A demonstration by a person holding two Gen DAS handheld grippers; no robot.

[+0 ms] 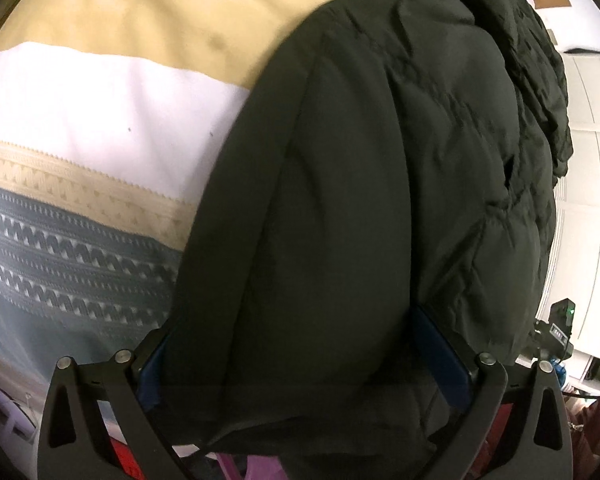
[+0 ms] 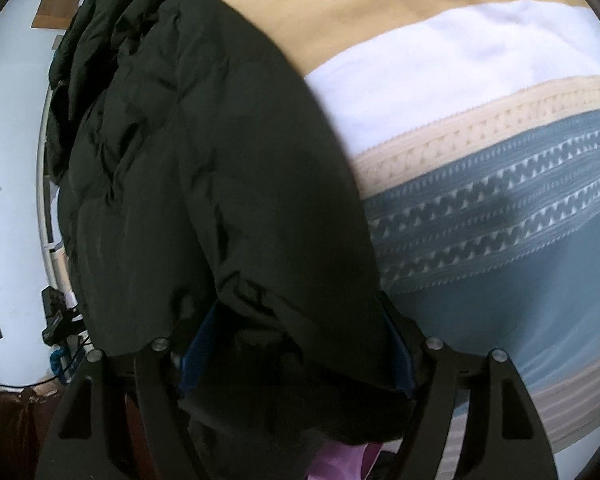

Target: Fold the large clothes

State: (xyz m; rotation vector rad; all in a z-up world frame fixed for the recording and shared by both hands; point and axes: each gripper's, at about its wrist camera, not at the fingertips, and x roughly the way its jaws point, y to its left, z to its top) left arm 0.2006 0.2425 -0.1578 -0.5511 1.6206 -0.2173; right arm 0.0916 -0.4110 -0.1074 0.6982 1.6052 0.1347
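Left wrist view: left gripper (image 1: 300,344) has its two fingers spread wide, with a thick bunch of the black padded jacket (image 1: 380,184) filling the gap between them. Blue finger pad (image 1: 440,356) presses against the fabric on one side; the opposite pad (image 1: 154,364) touches it on the other. Gripper reads as clamped on the jacket, the fabric bulk keeping the fingers apart.

Right wrist view: right gripper (image 2: 296,344) likewise holds a fold of the jacket (image 2: 220,152) between its fingers. Blue pad (image 2: 198,354) on one side, second pad (image 2: 400,356) on the other, both in contact with the fabric. Clamped on the jacket.

Jacket position: it lies on the bed cover (image 1: 100,92), stretching away from both grippers toward the far edge of the cover. Quilted, wrinkled part of the jacket sits farther out; smoother panel is nearest the fingers.

Bed cover: bands of tan, white and grey-blue with a zigzag pattern (image 2: 500,208), showing beside the jacket in both views.

Beyond the jacket: white cabinet doors (image 1: 588,160). Beside the jacket's near end, a small black device (image 1: 556,328) with a green light.
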